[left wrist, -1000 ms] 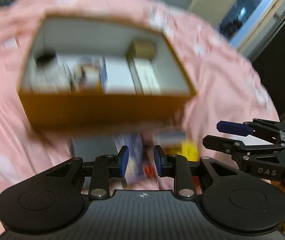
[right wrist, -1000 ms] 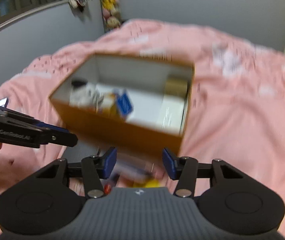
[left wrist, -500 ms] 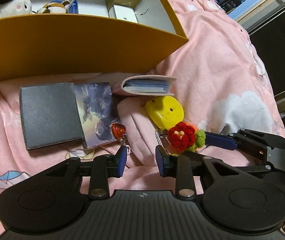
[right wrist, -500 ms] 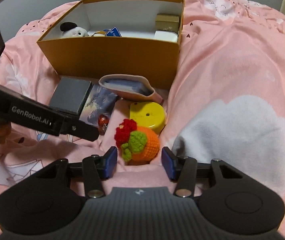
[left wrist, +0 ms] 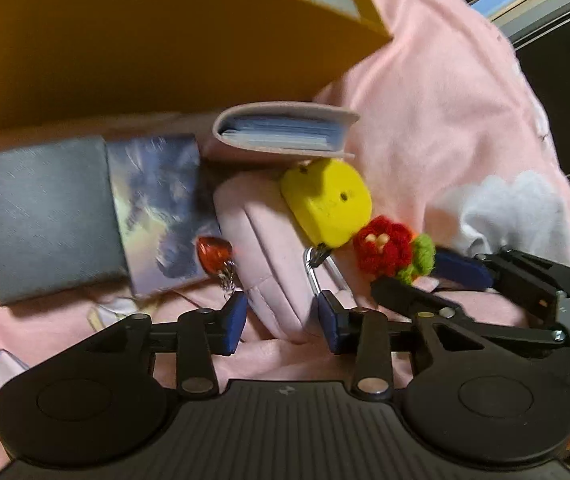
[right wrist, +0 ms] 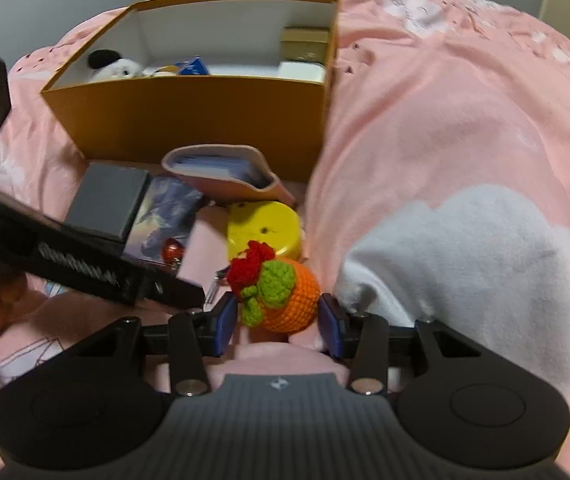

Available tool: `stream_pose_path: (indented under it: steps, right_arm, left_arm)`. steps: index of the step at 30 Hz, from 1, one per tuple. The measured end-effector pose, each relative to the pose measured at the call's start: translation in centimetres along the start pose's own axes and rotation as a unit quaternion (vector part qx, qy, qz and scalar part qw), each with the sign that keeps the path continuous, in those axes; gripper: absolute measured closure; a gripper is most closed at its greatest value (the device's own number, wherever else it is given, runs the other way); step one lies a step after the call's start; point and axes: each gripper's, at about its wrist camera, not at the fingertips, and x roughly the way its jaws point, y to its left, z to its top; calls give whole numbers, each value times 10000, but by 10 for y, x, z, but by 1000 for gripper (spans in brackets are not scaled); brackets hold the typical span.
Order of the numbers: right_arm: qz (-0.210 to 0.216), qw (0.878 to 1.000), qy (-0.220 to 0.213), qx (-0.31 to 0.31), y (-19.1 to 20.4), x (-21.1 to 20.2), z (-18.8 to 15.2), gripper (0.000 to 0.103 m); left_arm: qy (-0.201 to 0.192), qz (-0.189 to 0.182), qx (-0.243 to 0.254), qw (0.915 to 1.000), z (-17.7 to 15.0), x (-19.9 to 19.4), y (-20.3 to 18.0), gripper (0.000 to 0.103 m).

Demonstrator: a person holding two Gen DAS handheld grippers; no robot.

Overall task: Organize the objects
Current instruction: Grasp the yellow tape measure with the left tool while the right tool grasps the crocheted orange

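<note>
An orange box [right wrist: 189, 116] stands on the pink bedspread [right wrist: 465, 120] and holds a plush toy, cards and small boxes. In front of it lie a grey square case [left wrist: 49, 216], a picture card [left wrist: 157, 204], a pink card wallet [left wrist: 285, 132], a yellow keychain tag [left wrist: 325, 200], a red heart charm [left wrist: 213, 250] and a pink pouch [left wrist: 269, 256]. My left gripper [left wrist: 281, 318] is open with the pink pouch between its fingers. My right gripper [right wrist: 279, 322] is open around a crocheted orange with a red flower [right wrist: 285, 292], apart from it.
A white cloud patch [right wrist: 485, 264] marks the bedspread to the right. The box's front wall [left wrist: 145, 40] stands close behind the loose items. A dark doorway [left wrist: 565, 64] lies at the far right in the left wrist view.
Both grippers have moved down and forward toward the items. The left now straddles the pink pouch, the right straddles the crocheted orange. Both jaws stay open.
</note>
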Motion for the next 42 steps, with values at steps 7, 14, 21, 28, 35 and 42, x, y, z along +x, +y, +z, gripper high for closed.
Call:
stream_pose_path:
  steps: [7,14,21,28,35,42]
  right_arm:
    - [24,10000,15,70,-3,2,-1,57]
    - [79,10000,-19,34,-2,-1,0,57]
    - [-112,9997,-207,-57,-2,-21,2,64]
    - [-234,9997,-110,5,-13,-17,5,65]
    - [-80,9996,-88,262,-33,-4,4,64]
    - [118,9992,-142,348,-38,4,6,64]
  left_arm:
    - [49,28,-94,9999,-3,8,-1,62]
    - [-258,19,14,9997,-11,-11,-4,70]
    - [-642,576,803,9930,-16,-38,-26,67]
    - [-1009,481,1432,9834,-11,-46,-41,51]
    - [-697,207,788,9942,22,-12,-37,51]
    - [-505,279,331,9978,34,11,-32,42]
